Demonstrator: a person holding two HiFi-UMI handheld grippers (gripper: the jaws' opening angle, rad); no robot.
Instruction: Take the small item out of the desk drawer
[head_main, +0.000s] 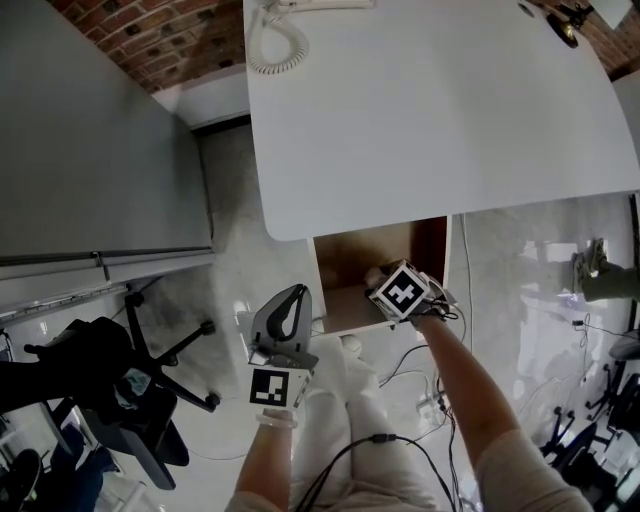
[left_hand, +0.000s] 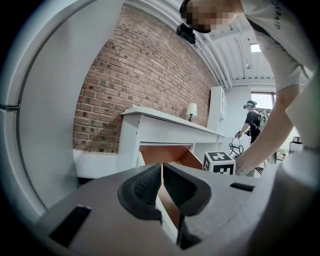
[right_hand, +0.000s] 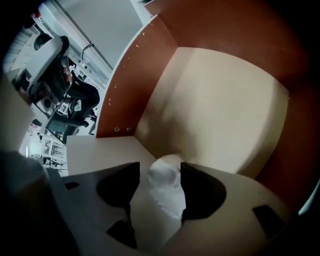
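Note:
The drawer (head_main: 345, 270) stands pulled out under the white desk (head_main: 430, 110), with brown side walls and a pale bottom (right_hand: 220, 110). My right gripper (head_main: 378, 280) reaches into it near the front right corner. In the right gripper view a small white, crumpled-looking item (right_hand: 166, 186) lies between the jaws of the right gripper (right_hand: 160, 176); the jaws stand wide and a gap shows beside the left pad. My left gripper (head_main: 294, 296) hangs outside the drawer's front left, shut with nothing in it; its pads (left_hand: 150, 182) meet.
A coiled phone cord (head_main: 275, 45) lies on the desk's far left. A black office chair (head_main: 120, 380) stands on the floor to the left, and cables (head_main: 420, 390) run below the drawer. A grey cabinet (head_main: 90, 130) fills the left. Another person (left_hand: 252, 122) stands far off.

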